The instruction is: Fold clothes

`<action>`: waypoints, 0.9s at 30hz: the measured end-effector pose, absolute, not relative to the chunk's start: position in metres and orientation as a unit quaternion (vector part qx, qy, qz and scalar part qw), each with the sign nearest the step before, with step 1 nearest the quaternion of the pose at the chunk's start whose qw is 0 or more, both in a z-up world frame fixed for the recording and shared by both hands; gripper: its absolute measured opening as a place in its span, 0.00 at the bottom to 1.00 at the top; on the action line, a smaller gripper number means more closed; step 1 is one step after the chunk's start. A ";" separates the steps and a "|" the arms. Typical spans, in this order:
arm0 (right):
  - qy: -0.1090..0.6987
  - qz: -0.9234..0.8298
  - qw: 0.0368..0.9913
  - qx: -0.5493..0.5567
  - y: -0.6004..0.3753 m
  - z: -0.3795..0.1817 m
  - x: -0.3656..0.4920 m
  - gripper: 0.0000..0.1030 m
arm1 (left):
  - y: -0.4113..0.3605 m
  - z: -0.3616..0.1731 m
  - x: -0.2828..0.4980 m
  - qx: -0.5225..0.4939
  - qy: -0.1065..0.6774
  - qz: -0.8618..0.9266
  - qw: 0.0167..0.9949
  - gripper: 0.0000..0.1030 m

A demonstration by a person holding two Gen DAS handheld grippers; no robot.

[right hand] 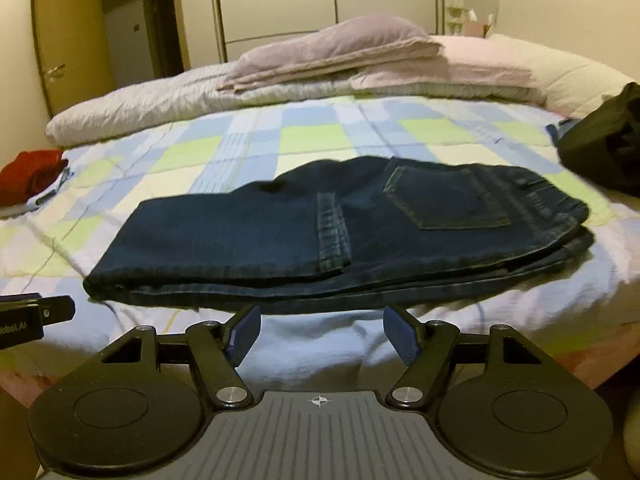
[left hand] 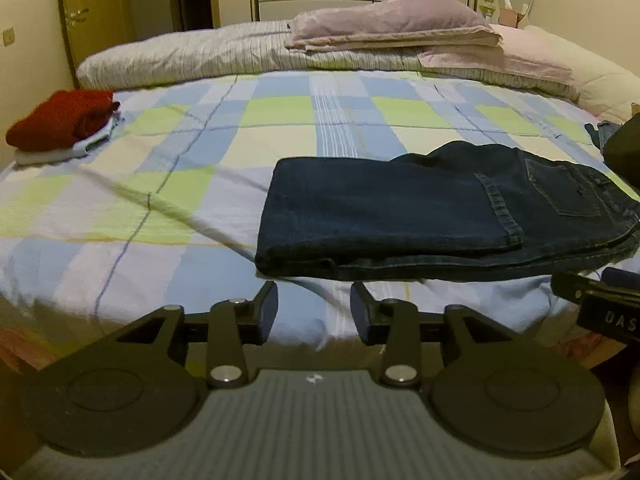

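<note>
We see the dark blue jeans [right hand: 340, 236] lying folded on the bed [left hand: 160, 184], laid flat in several layers with a back pocket and a stitched hem facing up. They sit close to the bed's near edge. Their fold line runs straight along the side nearest us, while the waistband end bulges a little and the layers there do not line up exactly.

Our left gripper [left hand: 314, 308] hangs short of the jeans with its jaws apart and nothing between them. Our right gripper [right hand: 320, 330] also stands off the jeans' near edge, jaws spread wider, blue pads bare, nothing held.

Beyond the jeans, toward the far left corner of the bed, a folded red garment [left hand: 60, 120] rests on top of something white [left hand: 60, 152]; we cannot tell what the white piece is. Past the waistband end of the jeans, a black bundle [right hand: 604, 148] is cut off by the frame edge, and a scrap of lighter blue cloth [left hand: 604, 132] peeks out beside it, too little shown to name. Behind the jeans lie a striped duvet [left hand: 240, 52] and folded lilac bedding [left hand: 392, 24] with a pillow on top.

The checked sheet is bare between the jeans and the red garment, and a narrow strip of it shows between the jeans and the bed's near edge.
</note>
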State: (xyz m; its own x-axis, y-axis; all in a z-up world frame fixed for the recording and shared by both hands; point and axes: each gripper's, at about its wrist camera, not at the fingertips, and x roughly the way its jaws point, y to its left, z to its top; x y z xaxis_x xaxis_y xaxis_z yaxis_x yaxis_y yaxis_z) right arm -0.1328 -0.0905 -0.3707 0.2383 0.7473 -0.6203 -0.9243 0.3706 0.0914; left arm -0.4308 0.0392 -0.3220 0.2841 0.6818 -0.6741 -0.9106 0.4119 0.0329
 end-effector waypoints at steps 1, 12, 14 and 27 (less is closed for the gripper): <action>0.297 0.539 0.775 -0.146 -0.095 -0.369 -0.133 0.69 | 0.035 -0.320 -0.431 -0.180 0.311 0.511 0.781 0.36; 0.293 0.537 0.781 -0.125 -0.127 -0.357 -0.136 0.69 | 0.005 -0.309 -0.435 -0.158 0.313 0.508 0.787 0.38; 0.290 0.539 0.781 -0.123 -0.131 -0.354 -0.137 0.69 | 0.001 -0.308 -0.435 -0.155 0.314 0.507 0.787 0.39; 0.293 0.531 0.788 -0.103 -0.150 -0.350 -0.131 0.69 | -0.014 -0.305 -0.423 -0.136 0.318 0.495 0.797 0.40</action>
